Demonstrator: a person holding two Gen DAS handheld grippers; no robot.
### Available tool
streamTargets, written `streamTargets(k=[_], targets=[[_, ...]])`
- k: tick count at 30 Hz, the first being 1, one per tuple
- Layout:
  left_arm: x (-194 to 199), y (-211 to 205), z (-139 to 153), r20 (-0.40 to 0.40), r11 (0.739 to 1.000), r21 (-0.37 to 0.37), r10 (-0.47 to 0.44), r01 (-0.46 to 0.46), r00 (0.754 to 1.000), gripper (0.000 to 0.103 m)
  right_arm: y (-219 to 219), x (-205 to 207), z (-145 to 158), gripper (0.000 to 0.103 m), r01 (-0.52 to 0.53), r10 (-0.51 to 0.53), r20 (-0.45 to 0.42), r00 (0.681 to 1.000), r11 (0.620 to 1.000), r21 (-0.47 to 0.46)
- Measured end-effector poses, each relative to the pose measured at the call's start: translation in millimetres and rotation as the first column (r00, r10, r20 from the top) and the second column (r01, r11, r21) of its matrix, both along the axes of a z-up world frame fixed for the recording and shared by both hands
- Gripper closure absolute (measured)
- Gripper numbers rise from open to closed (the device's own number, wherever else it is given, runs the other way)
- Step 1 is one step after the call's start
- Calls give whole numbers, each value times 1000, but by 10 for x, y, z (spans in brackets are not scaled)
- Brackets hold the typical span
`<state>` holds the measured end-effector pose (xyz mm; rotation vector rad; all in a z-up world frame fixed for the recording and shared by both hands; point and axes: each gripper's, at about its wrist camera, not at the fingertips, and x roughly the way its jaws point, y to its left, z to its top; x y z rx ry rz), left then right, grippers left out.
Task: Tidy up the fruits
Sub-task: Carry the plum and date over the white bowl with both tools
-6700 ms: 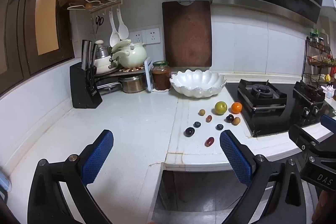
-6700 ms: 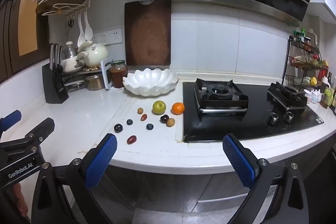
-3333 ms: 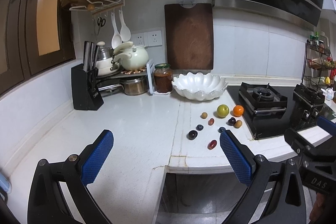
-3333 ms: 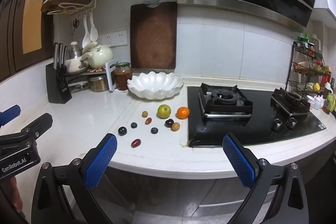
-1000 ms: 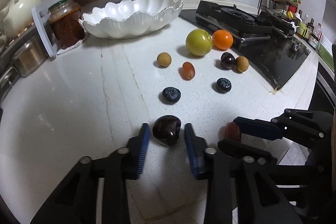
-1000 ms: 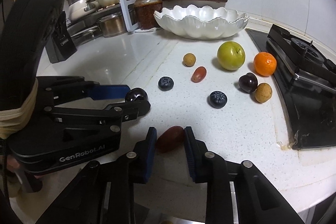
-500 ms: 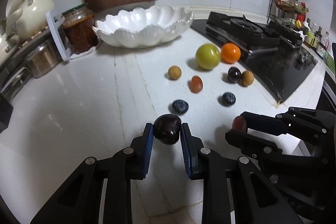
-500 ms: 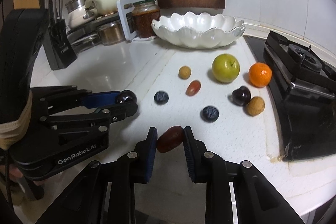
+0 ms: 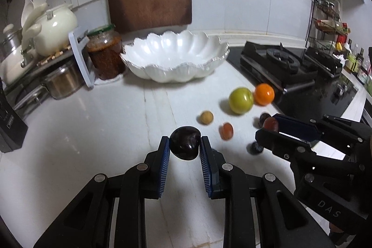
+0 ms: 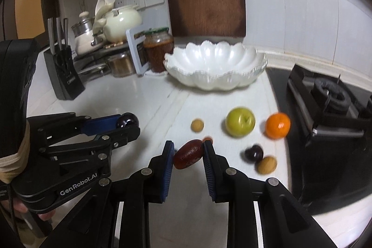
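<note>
Both claws are loaded and clear of the desk (image 9: pixel 69 131). The left claw (image 9: pixel 184 149) is closed on a dark cherry (image 9: pixel 185 146), pinched between its blue pads and carried above the surface. The right claw (image 10: pixel 188 153) is closed on a reddish oblong fruit (image 10: pixel 187 153), likewise held off the surface. The white scalloped bowl (image 10: pixel 216 83), judged to be the destination, stands at the back of the desk beside a jar (image 10: pixel 159 51) and shows no fruit inside in either view. Remaining on the desk, well apart from the bowl: a green apple (image 10: pixel 240 121), an orange (image 10: pixel 277 125) just beside the stove (image 10: pixel 330 104), a second dark cherry (image 10: pixel 254 153) touching or nearly touching a tan round fruit (image 10: pixel 267 165), another tan fruit (image 10: pixel 197 125), a small red fruit (image 9: pixel 226 131), and a dark berry (image 9: pixel 255 148) partly hidden behind the right claw. Assessment: the task is at an early stage. Two pieces are lifted but not delivered; nothing is deposited; at least seven pieces await collection.
</note>
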<state>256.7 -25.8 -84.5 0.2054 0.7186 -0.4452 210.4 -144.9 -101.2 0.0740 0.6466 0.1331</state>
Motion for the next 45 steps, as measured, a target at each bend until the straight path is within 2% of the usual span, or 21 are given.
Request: streamTargets(k=[13, 21, 33, 38, 45], targets=[[228, 10, 416, 97, 998, -64, -6, 12, 995, 77, -103, 294, 352, 76, 42, -42, 65, 997, 999, 4], [317, -177, 651, 139, 994, -90, 69, -57, 988, 77, -382, 449, 597, 76, 40, -40, 131, 991, 999, 1], [455, -592, 929, 181, 973, -120, 216, -196, 960, 77, -878, 761, 895, 76, -23, 22, 160, 987, 1000, 5], [582, -695, 961, 169, 960, -113, 271, -255, 948, 77, -989, 953, 974, 76, -53, 53, 155, 987, 999, 0], [879, -716, 1036, 143, 952, -102, 300, -287, 943, 77, -1019, 1352, 1051, 76, -89, 87, 138, 987, 996, 10]])
